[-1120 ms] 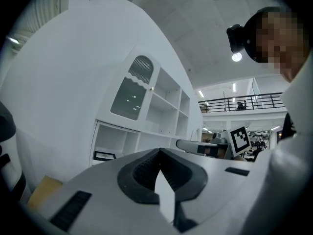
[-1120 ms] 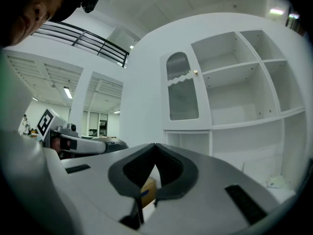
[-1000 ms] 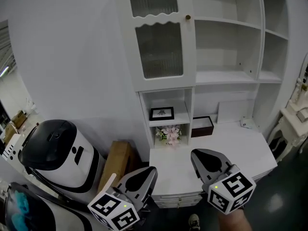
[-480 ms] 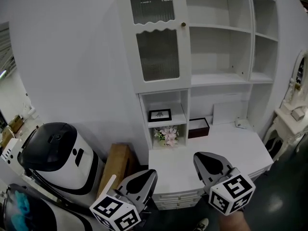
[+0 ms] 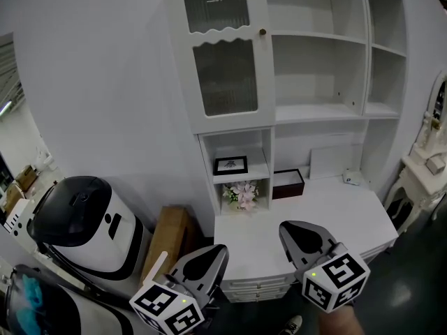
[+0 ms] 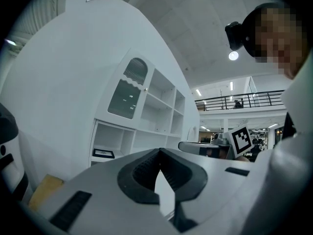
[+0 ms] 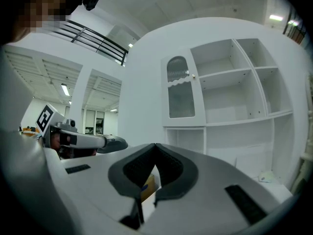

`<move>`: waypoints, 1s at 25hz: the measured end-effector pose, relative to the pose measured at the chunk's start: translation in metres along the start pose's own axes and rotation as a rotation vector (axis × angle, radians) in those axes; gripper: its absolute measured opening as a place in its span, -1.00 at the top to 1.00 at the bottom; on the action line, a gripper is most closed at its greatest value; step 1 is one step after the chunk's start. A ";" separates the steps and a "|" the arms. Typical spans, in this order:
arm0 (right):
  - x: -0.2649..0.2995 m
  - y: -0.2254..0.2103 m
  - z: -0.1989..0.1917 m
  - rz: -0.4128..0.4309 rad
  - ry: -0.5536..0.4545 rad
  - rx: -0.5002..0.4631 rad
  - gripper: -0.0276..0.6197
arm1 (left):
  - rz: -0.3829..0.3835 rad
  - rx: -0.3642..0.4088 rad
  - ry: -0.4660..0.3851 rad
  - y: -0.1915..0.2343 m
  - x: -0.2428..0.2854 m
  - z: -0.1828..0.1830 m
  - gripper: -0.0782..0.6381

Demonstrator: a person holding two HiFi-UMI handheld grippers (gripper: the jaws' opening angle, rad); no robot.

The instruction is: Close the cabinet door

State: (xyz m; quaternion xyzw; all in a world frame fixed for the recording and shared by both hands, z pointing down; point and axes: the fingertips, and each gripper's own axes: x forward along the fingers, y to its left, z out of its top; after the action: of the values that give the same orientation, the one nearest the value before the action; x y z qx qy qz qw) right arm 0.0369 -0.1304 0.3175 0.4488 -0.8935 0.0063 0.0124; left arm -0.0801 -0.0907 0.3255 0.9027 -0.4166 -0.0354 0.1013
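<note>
The cabinet door (image 5: 223,54) stands upright in the upper left of the white cabinet (image 5: 318,110), well above and ahead of both your claws. Its long axis is vertical and its hinges seem to be on the left. It looks already flush with the frame, so little seems left to push. Your right gripper (image 5: 293,232) hangs by the desk top's (image 5: 328,208) front edge, jaws pressed together on nothing. Your left gripper (image 5: 213,253), lower and further left, is likewise closed and empty. I judge the right one nearer the free edge, where the knob (image 5: 262,31) sits. The right gripper view faces the door squarely, the left gripper view catches it aslant, and only the head view shows both claws below it.
</note>
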 end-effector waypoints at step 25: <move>-0.018 0.014 0.002 0.019 -0.008 -0.020 0.90 | -0.010 0.025 0.003 -0.022 -0.009 0.000 0.77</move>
State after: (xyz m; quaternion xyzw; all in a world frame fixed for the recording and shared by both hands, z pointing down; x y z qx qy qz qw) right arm 0.0363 -0.1082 0.3150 0.4402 -0.8978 -0.0042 0.0132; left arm -0.0697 -0.0694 0.3207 0.9060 -0.4124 -0.0293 0.0908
